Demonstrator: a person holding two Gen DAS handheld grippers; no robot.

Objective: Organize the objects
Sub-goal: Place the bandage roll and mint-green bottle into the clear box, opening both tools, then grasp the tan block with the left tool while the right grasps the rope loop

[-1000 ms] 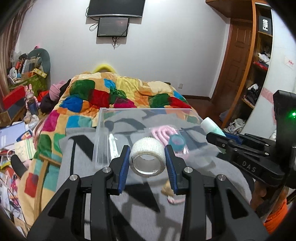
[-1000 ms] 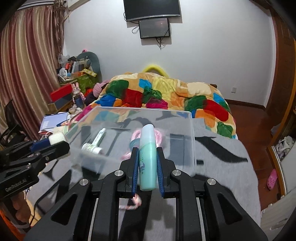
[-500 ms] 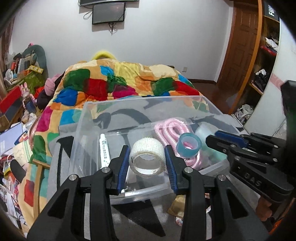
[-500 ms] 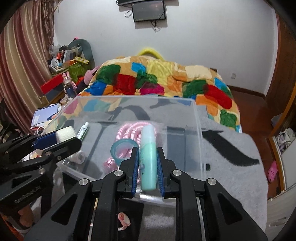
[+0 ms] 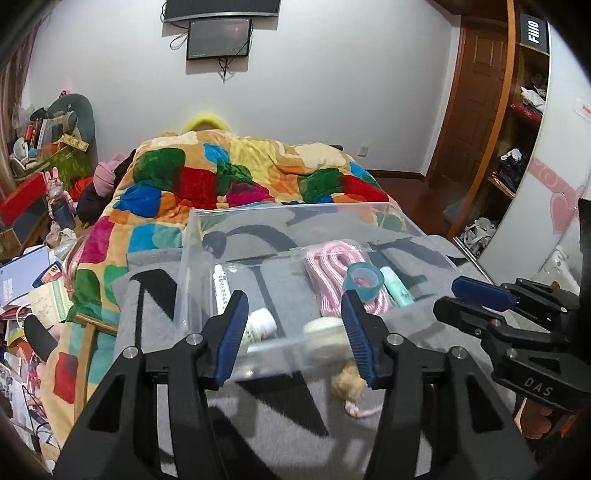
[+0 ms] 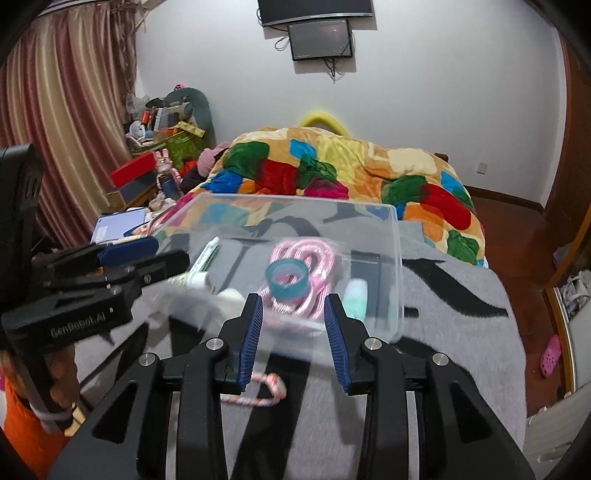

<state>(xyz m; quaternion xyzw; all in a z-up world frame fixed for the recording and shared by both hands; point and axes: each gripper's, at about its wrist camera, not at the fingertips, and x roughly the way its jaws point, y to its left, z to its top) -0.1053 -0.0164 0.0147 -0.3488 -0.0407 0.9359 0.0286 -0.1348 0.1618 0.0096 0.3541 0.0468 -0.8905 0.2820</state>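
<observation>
Grey blanket (image 5: 280,413) with black lettering, spread over the bed and carrying the clear plastic bin (image 5: 192,258), the landmark for everything else. Beyond the bin, a patchwork quilt (image 5: 229,177) in many colours; further back, a white wall with a dark screen (image 5: 218,35); left of the bin, cluttered floor and shelves; right of it, a wooden wardrobe.

Inside the bin: pink rope (image 5: 325,266) coiled near the middle, teal tape ring (image 5: 362,278) on top of it, mint bottle (image 5: 397,288) just right of the rope, white tube (image 5: 221,284) along the left wall, white tape roll (image 5: 321,328) against the near wall.

Left gripper (image 5: 293,332) and right gripper (image 6: 293,326) both just in front of the bin, jaws spread wide, holding nothing.

Judged mostly done. Still outside, on the blanket just before the near wall: one small toy with a pink-and-white cord (image 6: 258,391).
</observation>
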